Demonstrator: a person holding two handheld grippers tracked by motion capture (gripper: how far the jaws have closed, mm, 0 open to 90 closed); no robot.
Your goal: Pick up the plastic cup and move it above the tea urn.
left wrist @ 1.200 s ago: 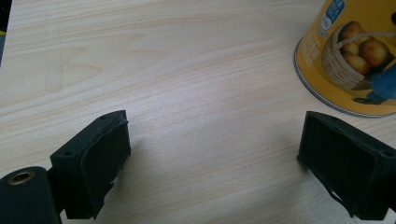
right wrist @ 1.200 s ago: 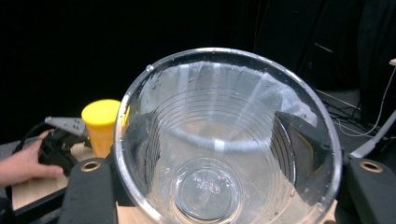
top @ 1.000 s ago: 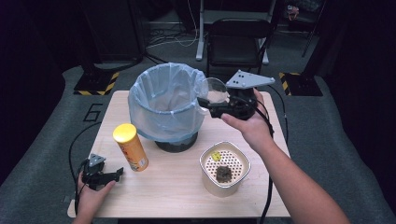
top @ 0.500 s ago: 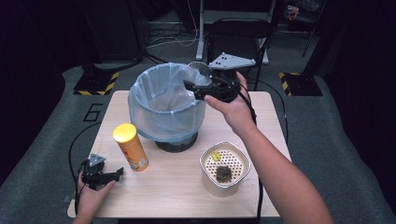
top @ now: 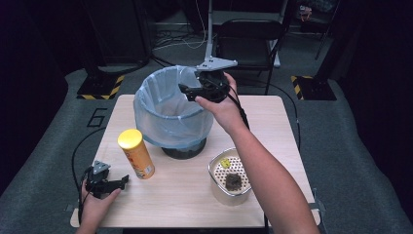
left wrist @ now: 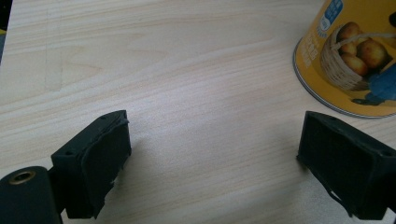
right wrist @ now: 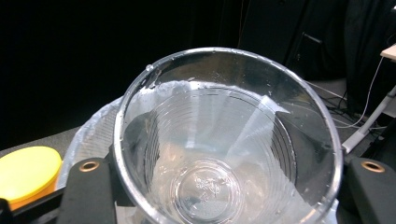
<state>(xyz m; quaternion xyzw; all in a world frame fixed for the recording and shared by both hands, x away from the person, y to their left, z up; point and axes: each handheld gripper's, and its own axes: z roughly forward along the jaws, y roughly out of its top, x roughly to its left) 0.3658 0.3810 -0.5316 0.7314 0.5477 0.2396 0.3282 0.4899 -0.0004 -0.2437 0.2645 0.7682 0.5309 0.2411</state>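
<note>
At the near left corner of the table (top: pixel 195 195) we rested the left gripper (top: pixel 109 184) with its jaws spread wide and nothing between them — just beside the yellow crisps can (top: pixel 136 153). Further right, our right gripper (top: pixel 192 92) clasped a clear plastic cup (right wrist: pixel 229 140) (seemingly empty) above the far rim of the bag-lined bin (top: pixel 170 117), the strainer bowl (top: pixel 231 175) nearer us.

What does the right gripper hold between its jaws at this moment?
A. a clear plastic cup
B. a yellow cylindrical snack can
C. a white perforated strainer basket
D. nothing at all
A: in the right gripper view, a clear plastic cup sits between the two black jaws of the right gripper, above the bin lined with a pale blue bag.
</note>
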